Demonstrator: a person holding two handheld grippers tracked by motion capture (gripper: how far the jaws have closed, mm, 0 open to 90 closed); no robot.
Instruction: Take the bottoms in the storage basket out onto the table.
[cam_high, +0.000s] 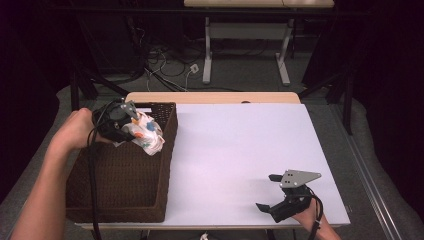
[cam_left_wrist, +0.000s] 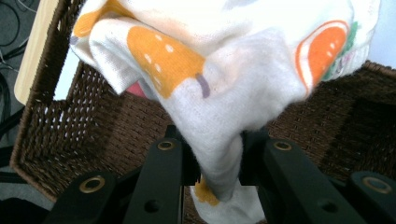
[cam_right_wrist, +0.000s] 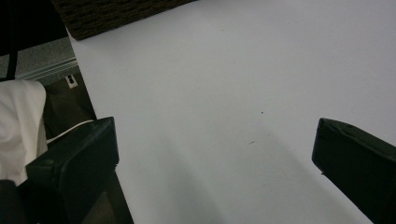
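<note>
A white cloth (cam_high: 146, 133) printed with orange fruit hangs bunched over a brown wicker basket (cam_high: 120, 185) at the table's left. My left gripper (cam_high: 129, 125) is shut on the cloth and holds it above the basket's far end. In the left gripper view the cloth (cam_left_wrist: 219, 84) is pinched between the two black jaws, with the basket's (cam_left_wrist: 84, 135) woven inside below it. My right gripper (cam_high: 267, 192) rests near the table's front right edge, open, nothing between its jaws. In the right gripper view its wide-apart fingers (cam_right_wrist: 79, 158) frame bare white table (cam_right_wrist: 224, 93).
The white tabletop (cam_high: 240, 145) stretches from the basket to the right edge. A corner of the basket (cam_right_wrist: 116, 14) shows at the top of the right gripper view. Beyond the table stand a desk frame (cam_high: 245, 45) and loose cables on the floor.
</note>
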